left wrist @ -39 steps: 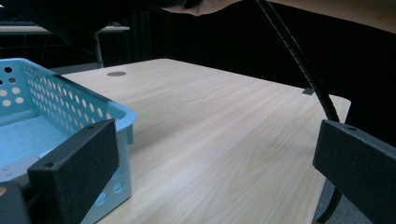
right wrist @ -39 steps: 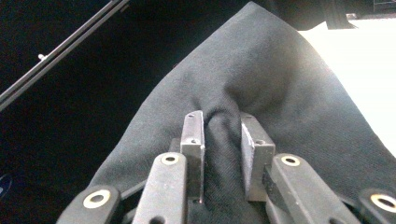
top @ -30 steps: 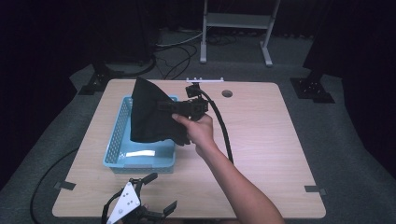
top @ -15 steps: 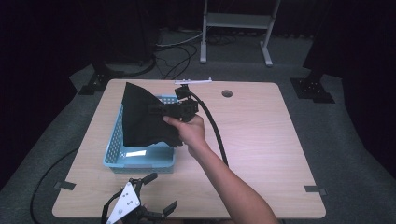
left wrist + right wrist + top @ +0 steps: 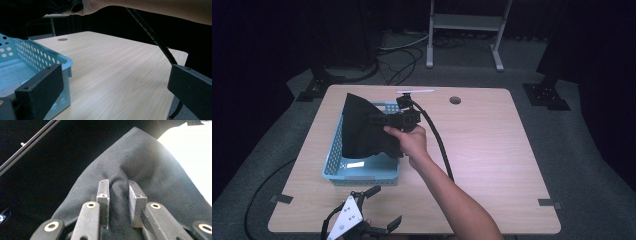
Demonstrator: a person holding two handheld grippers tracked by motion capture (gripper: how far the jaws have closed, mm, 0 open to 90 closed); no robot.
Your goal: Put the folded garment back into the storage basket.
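A black cloth hangs over the light blue perforated basket at the table's left, held up by my right gripper, which is shut on it. In the right gripper view the cloth bunches between the two jaws of the right gripper. My left gripper rests at the table's front edge, open, with nothing between its fingers; its view looks past the basket's corner across the bare wood.
A thick black cable trails from the right gripper along the person's forearm. A white strip and a round grommet hole lie near the table's far edge. A metal stand is behind the table.
The right gripper has carried the black cloth leftward, from over the basket's right part to over its middle. The left gripper has stayed put.
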